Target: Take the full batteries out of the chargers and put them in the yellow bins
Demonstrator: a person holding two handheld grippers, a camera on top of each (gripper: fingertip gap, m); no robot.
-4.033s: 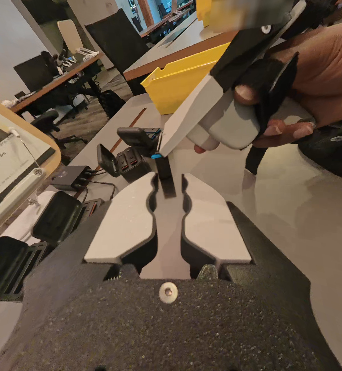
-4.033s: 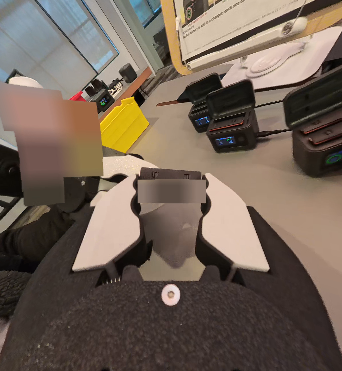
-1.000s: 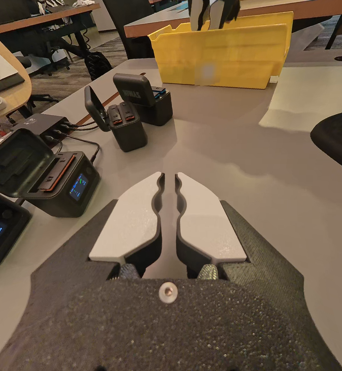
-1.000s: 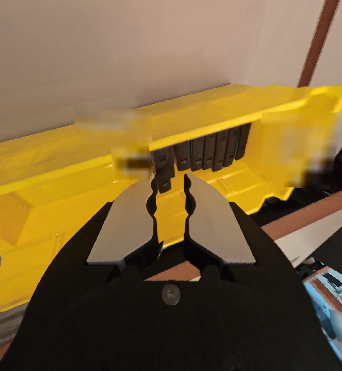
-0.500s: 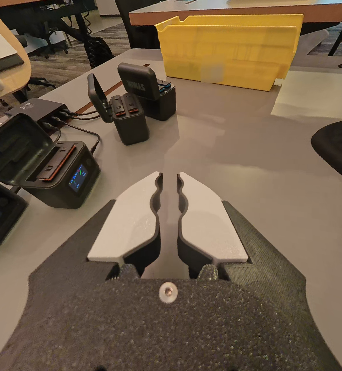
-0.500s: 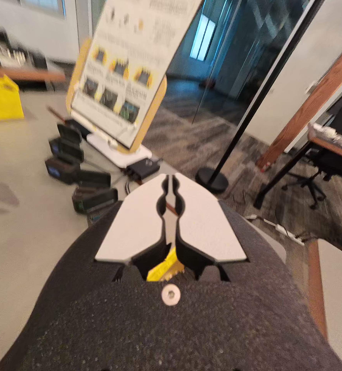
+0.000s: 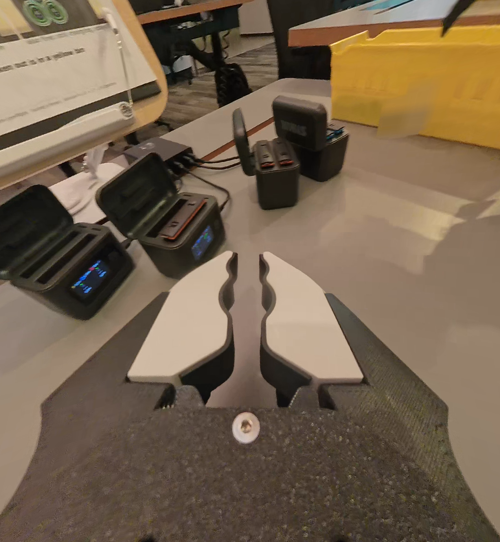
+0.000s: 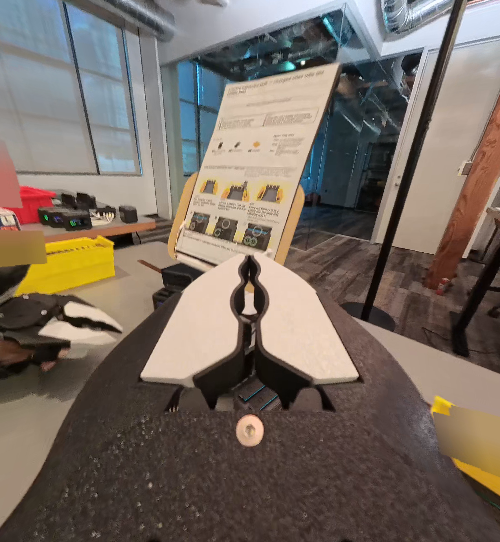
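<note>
- The left gripper (image 7: 248, 258) has swung left since half a second ago: the chargers that sat at the frame's left edge now lie nearer the middle, and the sign (image 7: 52, 76) fills the upper left corner.
- Its fingers are as then, a narrow gap between them, nothing held, low over the grey table (image 7: 389, 264).
- The right gripper (image 8: 250, 258) now has its fingertips closed together, empty; a second ago it was slightly apart over a yellow bin with a battery at its tips.
- Its view has steadied from a blur and now faces the sign (image 8: 260, 164) squarely.
- Four chargers show in the left wrist view, all with lids up.
- Two have lit screens: the nearest charger (image 7: 67, 264) at far left, its slots looking empty, and the second charger (image 7: 181, 234) beside it, holding one orange-edged battery (image 7: 184, 225).
- Farther back, the third charger (image 7: 275, 173) holds two orange-tipped batteries (image 7: 275, 154); the fourth charger (image 7: 319, 146), just behind it and near the bin, shows blue-edged batteries (image 7: 335, 132) whose number I cannot tell.
- One yellow bin (image 7: 427, 91) stands at the table's far right in the left wrist view.
- The right wrist view shows two: one bin (image 8: 76, 264) at left and a corner of another (image 8: 477, 457) at lower right.
- The left gripper (image 8: 96, 319) appears there too, held in a hand (image 8: 17, 352).
</note>
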